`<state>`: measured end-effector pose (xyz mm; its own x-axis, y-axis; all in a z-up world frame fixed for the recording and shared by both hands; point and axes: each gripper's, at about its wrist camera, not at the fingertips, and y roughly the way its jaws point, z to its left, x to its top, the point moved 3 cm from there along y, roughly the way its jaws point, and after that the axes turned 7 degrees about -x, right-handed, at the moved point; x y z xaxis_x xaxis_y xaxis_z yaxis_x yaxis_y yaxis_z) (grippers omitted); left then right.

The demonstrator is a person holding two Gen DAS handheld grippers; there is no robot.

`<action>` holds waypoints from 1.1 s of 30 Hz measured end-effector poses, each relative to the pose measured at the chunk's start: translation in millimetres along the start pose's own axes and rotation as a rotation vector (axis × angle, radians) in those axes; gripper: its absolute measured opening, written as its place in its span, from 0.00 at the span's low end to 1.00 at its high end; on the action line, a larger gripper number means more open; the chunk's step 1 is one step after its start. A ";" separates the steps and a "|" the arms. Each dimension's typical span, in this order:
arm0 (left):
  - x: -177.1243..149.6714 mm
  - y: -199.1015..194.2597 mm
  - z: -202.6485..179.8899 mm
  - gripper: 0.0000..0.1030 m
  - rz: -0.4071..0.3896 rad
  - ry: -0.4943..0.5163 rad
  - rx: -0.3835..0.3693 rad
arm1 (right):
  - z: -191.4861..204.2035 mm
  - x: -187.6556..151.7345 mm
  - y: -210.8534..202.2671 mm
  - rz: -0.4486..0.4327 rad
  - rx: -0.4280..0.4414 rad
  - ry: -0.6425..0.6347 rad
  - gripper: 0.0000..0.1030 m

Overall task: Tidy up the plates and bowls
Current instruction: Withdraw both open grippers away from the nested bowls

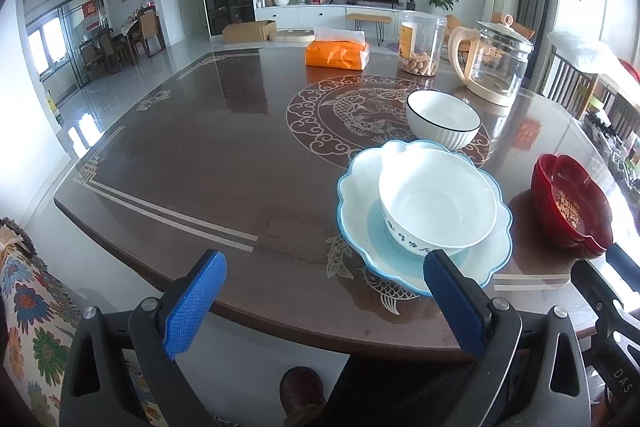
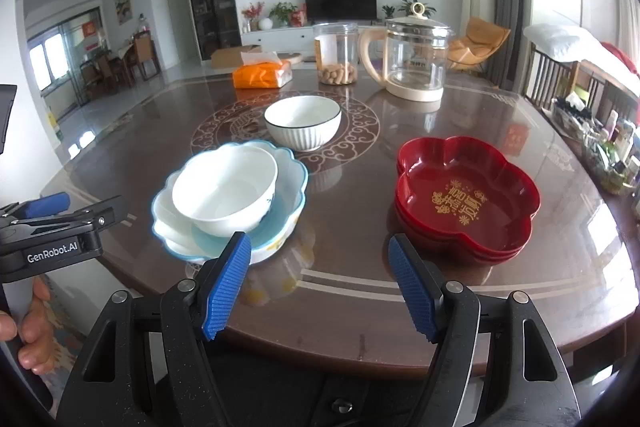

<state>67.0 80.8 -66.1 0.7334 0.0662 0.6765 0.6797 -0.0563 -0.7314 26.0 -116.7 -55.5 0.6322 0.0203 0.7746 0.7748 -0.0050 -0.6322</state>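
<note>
A white bowl (image 1: pixel 438 201) (image 2: pixel 226 187) sits inside a scalloped, blue-rimmed white plate (image 1: pixel 360 195) (image 2: pixel 290 183) near the table's front edge. Behind them stands a ribbed white bowl with a dark rim (image 1: pixel 443 119) (image 2: pixel 303 123). To the right lies a stack of red flower-shaped plates (image 1: pixel 570 207) (image 2: pixel 466 197) with gold lettering. My left gripper (image 1: pixel 326 271) hangs open over the front edge, left of the blue-rimmed plate, with nothing between its blue pads. My right gripper (image 2: pixel 320 253) is open too, over bare table between the plate and the red stack.
At the back of the dark glossy table (image 1: pixel 220 155) (image 2: pixel 352 291) stand an orange tissue pack (image 1: pixel 337 54) (image 2: pixel 262 74), a clear snack jar (image 1: pixel 421 43) (image 2: pixel 335 53) and a glass kettle (image 1: pixel 496 61) (image 2: pixel 414 59). Cluttered shelves and chairs (image 2: pixel 592 131) line the right side. A hand (image 2: pixel 28 323) holds the left gripper.
</note>
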 end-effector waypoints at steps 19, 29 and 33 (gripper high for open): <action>-6.0 7.5 4.1 0.96 0.040 -0.023 -0.025 | 3.4 -2.0 1.4 -0.001 0.007 -0.008 0.73; -7.4 13.7 3.7 0.96 0.058 -0.016 -0.028 | 1.6 -4.2 6.1 0.013 0.011 0.001 0.73; -7.9 17.4 8.5 0.96 0.065 -0.026 -0.029 | 1.6 -5.2 8.4 0.018 0.016 0.003 0.73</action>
<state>72.9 87.7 -85.0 0.7757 0.0876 0.6250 0.6310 -0.0896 -0.7706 29.2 -115.3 -64.9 0.6458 0.0171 0.7633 0.7633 0.0104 -0.6460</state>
